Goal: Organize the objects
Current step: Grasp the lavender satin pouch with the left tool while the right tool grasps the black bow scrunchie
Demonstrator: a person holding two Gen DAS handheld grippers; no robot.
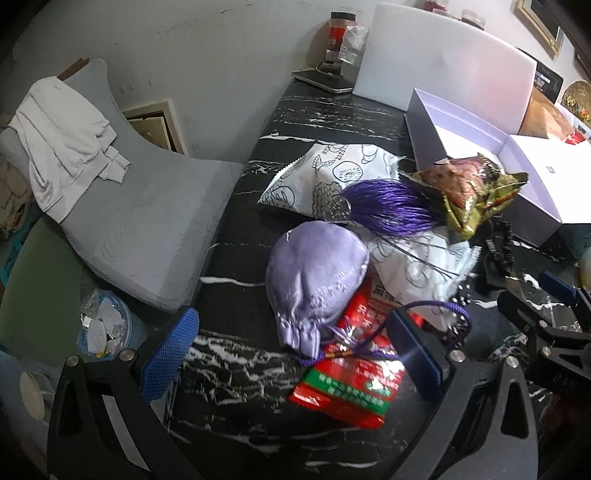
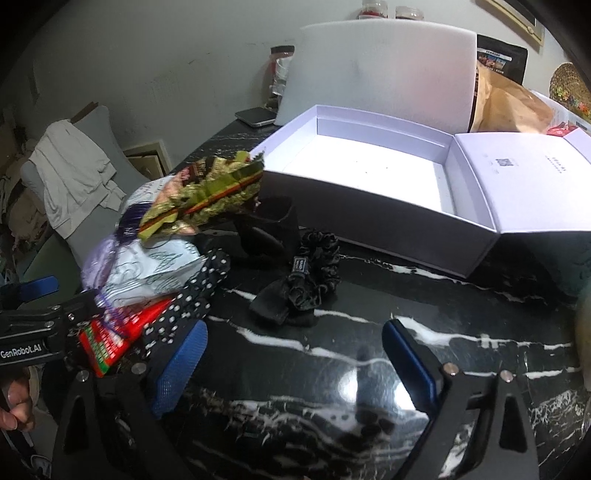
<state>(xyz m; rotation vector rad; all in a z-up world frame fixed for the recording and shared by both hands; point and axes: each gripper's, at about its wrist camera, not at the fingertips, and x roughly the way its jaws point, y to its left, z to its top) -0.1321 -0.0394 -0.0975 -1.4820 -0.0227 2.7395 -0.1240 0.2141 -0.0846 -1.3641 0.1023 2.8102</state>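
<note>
My left gripper hangs open over a heap on the black marble table. A lilac drawstring pouch and a red snack packet lie between its blue pads, neither pad pressing on them. Behind lie a white patterned packet, a purple tassel and a green-gold snack packet. My right gripper is open over bare table. Just beyond it are a black scrunchie and a polka-dot band. The open white box is empty.
A grey chair draped with a white cloth stands past the table's left edge. A foam board, a jar and a flat grey device line the wall. A brown paper bag sits behind the box lid.
</note>
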